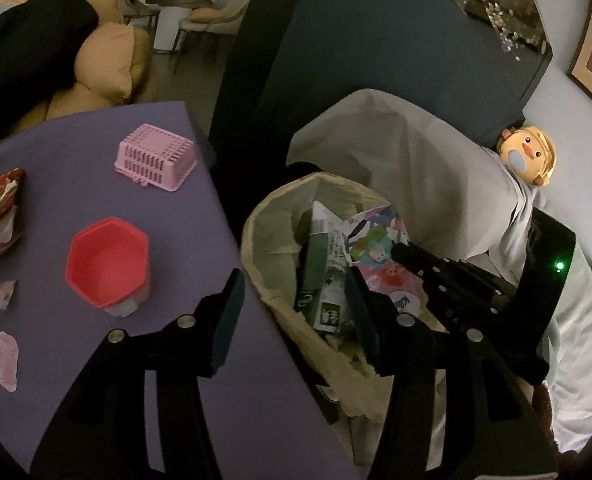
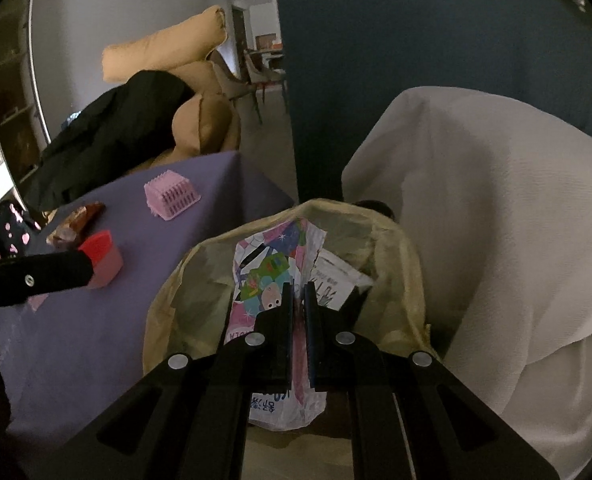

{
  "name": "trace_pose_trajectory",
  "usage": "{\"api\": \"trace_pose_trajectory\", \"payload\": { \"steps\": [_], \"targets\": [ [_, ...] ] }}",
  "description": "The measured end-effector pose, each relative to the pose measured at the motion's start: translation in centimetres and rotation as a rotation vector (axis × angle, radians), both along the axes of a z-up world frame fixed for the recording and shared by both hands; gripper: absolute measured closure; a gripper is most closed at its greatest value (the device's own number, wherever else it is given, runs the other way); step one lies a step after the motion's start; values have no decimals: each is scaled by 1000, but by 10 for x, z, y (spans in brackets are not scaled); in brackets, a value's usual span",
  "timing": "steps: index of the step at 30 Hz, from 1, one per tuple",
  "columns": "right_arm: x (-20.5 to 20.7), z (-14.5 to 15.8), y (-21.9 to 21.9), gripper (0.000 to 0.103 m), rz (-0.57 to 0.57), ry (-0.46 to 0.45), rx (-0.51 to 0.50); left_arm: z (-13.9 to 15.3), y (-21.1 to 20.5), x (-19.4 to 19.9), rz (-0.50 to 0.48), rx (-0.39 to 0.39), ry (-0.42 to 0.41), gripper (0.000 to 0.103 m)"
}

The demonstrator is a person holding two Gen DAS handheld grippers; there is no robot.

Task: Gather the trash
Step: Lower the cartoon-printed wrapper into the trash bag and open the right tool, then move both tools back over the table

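draped in pale cloth, a bulky white-covered chair (image 2: 495,216) behind everything; in front of it a purple table (image 1: 168,360), edge hard against the bin; beside that edge a yellowish bin bag (image 1: 264,224), mouth gaping, already holding a green-and-white carton (image 1: 319,264) and other scraps.

over the bag mouth, the right gripper (image 2: 297,292), jaws pinched narrow on a colourful cartoon wrapper (image 2: 272,276), most of it hanging above the opening, lower end trailing outside toward the camera; alongside, the left gripper (image 1: 292,308), jaws about half apart with nothing between them, straddling table edge and bag rim.

left on the table: a pink slotted basket (image 1: 156,160), a red hexagonal cup (image 1: 108,260), a red-gold crumpled wrapper (image 1: 2,192), pink scraps (image 1: 0,356) near the edge; not yet collected.

likely trouble: released too early, wrapper sliding down the outside of the bag, since its tail hangs beyond the rim; bag rim folding inward if nudged by either tool; red cup knocked on the return reach.

writing: blue lettering on the wrapper's lower end, upside down and too blurred to read; print on the carton equally illegible.
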State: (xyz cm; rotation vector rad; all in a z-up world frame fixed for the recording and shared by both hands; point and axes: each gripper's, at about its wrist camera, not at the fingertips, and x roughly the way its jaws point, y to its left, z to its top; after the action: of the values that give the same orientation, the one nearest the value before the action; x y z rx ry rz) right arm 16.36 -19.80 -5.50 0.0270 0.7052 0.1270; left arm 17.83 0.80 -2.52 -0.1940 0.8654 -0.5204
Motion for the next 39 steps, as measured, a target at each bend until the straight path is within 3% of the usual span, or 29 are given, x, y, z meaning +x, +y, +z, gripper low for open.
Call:
{"api": "trace_pose_trajectory", "payload": {
  "steps": [11, 15, 17, 23, 26, 29, 32, 36, 39],
  "targets": [
    [4, -7, -3, 94, -20, 49, -9, -6, 20, -3, 28, -21, 21, 54],
    [-1, 0, -8, 62, -29, 42, 10, 0, 39, -9, 53, -21, -2, 52],
    [-6, 7, -9, 60, -37, 29, 16, 3, 52, -15, 78, -7, -23, 50],
    [-21, 35, -3, 59, -53, -18, 57, 16, 103, -39, 162, 66, -94, 50],
    [-29, 52, 6, 49, -36, -50, 105, 23, 142, -56, 206, 99, -148, 50],
    [-36, 64, 27, 47, 5, -82, 129, 24, 178, -69, 256, 111, -177, 50],
    [-37, 68, 55, 47, 56, -84, 136, 17, 224, -82, 313, 125, -187, 49],
    [-35, 66, 84, 45, 82, -75, 137, 0, 262, -87, 370, 180, -169, 48],
    [-35, 64, 104, 41, 95, -89, 153, -11, 280, -89, 385, 168, -177, 48]
  ]
}}
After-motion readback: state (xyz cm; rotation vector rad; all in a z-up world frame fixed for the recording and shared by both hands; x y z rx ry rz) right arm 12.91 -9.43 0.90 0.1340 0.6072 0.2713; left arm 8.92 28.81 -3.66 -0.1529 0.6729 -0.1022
